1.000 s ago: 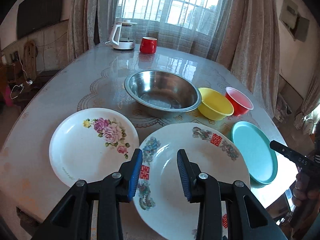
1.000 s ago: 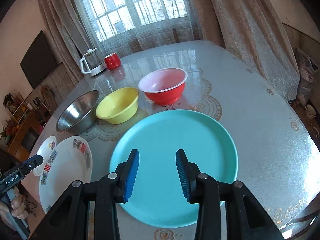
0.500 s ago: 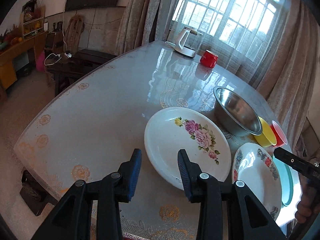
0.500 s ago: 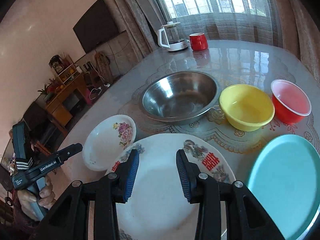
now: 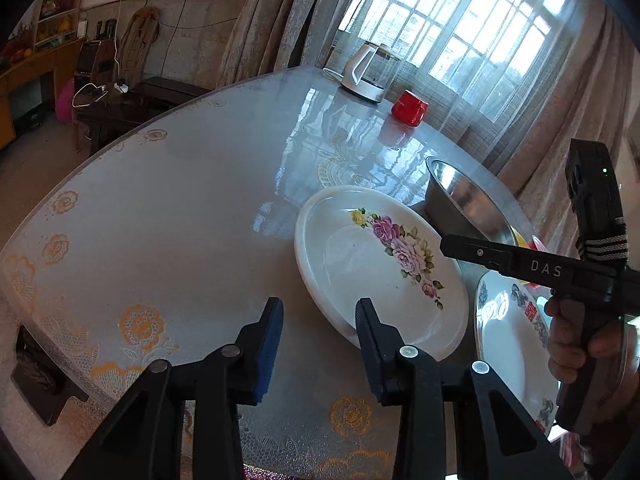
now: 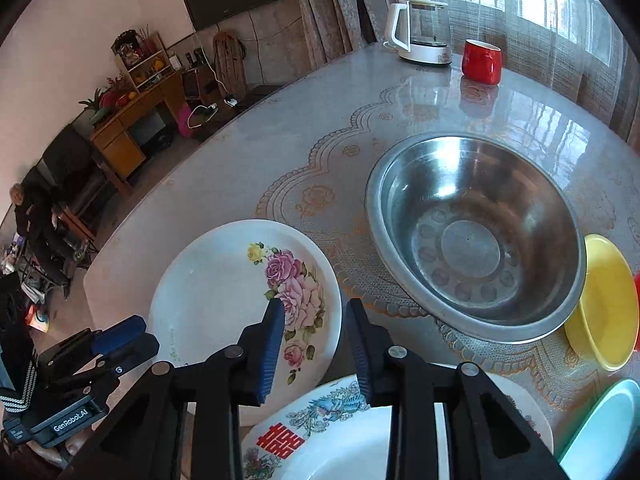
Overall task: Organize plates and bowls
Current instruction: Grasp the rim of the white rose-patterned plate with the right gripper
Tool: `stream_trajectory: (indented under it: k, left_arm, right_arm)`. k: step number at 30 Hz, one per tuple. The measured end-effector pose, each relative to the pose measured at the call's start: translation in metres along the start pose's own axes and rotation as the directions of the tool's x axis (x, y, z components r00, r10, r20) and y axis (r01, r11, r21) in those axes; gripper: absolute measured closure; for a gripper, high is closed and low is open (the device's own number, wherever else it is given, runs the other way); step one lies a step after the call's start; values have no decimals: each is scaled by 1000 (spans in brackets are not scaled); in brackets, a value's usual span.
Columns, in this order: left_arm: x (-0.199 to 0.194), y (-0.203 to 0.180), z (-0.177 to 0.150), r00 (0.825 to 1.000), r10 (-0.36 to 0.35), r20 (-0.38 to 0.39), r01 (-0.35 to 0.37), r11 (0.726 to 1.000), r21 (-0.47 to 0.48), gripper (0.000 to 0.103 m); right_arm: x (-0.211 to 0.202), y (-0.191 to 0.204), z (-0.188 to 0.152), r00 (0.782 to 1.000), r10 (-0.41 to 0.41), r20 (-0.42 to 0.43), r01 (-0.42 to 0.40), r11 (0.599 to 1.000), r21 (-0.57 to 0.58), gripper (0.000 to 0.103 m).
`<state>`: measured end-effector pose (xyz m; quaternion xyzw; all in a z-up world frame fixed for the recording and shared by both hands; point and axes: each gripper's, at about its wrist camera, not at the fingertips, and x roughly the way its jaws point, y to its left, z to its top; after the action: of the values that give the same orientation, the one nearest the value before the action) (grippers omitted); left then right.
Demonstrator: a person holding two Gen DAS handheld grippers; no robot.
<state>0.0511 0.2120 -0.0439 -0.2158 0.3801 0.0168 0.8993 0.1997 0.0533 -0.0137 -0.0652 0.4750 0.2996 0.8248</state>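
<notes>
Left wrist view: left gripper [image 5: 318, 330] open beside rose plate [image 5: 360, 264]; right gripper [image 6: 314, 344] closing, empty, above it. Next: grip its rim.

Right tool [image 6: 314, 320] closing, empty, over rose plate [image 6: 224, 292] rim.

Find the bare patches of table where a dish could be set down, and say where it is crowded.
Free: the wide stretch left of the rose plate, out to the table edge, and the strip between the steel bowl and the kettle and red mug. Crowded: the near right, where rose plate, steel bowl, yellow bowl, dragon plate and teal plate cluster.
</notes>
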Motion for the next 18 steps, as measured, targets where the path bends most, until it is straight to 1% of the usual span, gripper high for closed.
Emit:
stream_trajectory:
  k: [4,6,7,8,11,13,16,18]
  left_arm:
    - [8,-1,1,1000,-7,-14,7,1000,-14,65]
    - [14,-3,1,999,-20,-30,20,1000,-16,65]
    - [15,-4,2,999,-23,-29,22,1000,-19,69]
    - [16,-6,2,999,-25,-29,25,1000,-15,74]
    - [18,-10,4,1000,18,-15,-18,1000,-7,76]
    - [17,-10,5,999,41,-8,-41,999,-3,77]
    - [9,-6,7,999,47,16,-47,999,5,77]
    - [2,-5,11,998,51,32,-52,999,8,77]
  right_arm:
    - [17,-3,0,999,-29,-43,29,1000,-8,75]
    - [26,-4,-1,997,-36,-62,35,999,-19,80]
    - [26,-2,-2,998,-40,-53,38,999,-37,80]
    - [26,0,-3,998,-25,-57,23,999,-41,85]
    - [25,3,-2,998,-50,-46,47,997,-55,85]
    - [25,0,-2,999,-36,-40,34,999,-33,87]
    - [20,-1,0,1000,-1,-26,1,1000,-11,89]
    - [15,6,4,1000,19,-5,-19,1000,-10,89]
